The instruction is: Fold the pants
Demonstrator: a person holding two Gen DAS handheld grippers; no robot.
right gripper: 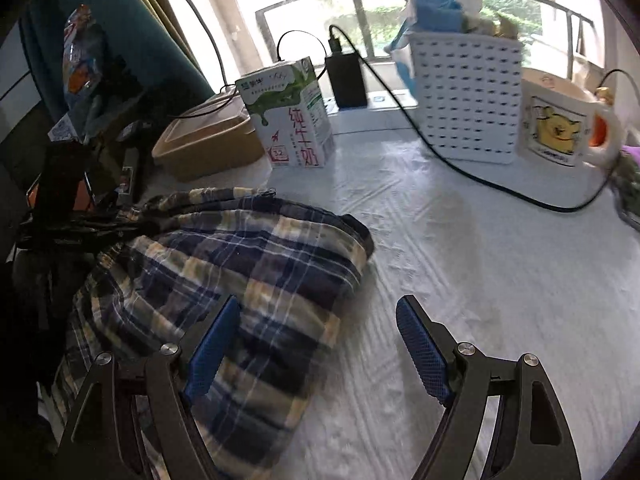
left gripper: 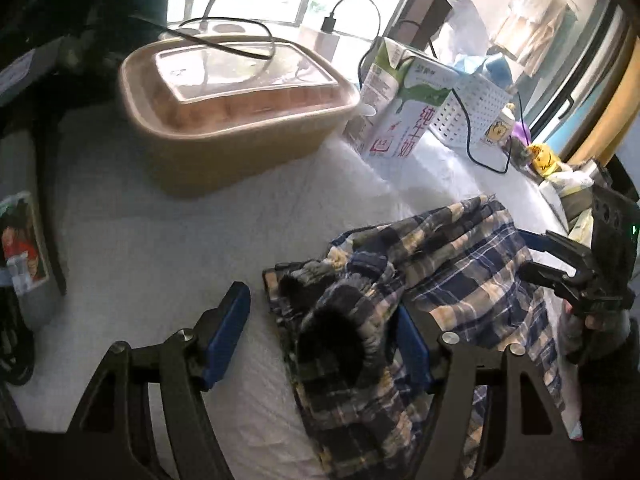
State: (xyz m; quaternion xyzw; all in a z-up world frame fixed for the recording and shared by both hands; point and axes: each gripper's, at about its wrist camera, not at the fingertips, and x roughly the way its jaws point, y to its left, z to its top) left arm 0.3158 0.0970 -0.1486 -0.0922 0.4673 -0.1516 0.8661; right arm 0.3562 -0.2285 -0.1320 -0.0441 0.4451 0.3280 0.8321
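Observation:
Plaid pants (left gripper: 420, 280) in navy, cream and grey lie bunched on the white table cover (left gripper: 160, 248). In the left wrist view my left gripper (left gripper: 320, 332) is open, its jaws either side of the gathered waistband. The right gripper (left gripper: 540, 252) shows at the far edge of the cloth. In the right wrist view the pants (right gripper: 240, 264) lie folded over at lower left. My right gripper (right gripper: 316, 344) is open, its left finger (right gripper: 212, 344) over the cloth and its right finger (right gripper: 420, 352) over bare table cover (right gripper: 460, 248).
A tan lidded food container (left gripper: 232, 120), a milk carton (left gripper: 400, 112) and a white perforated basket (left gripper: 472, 112) stand at the back. In the right wrist view I see the carton (right gripper: 292, 116), the basket (right gripper: 468, 96), a cartoon mug (right gripper: 560, 128), a black power bank (right gripper: 346, 80) and a black cable (right gripper: 500, 188).

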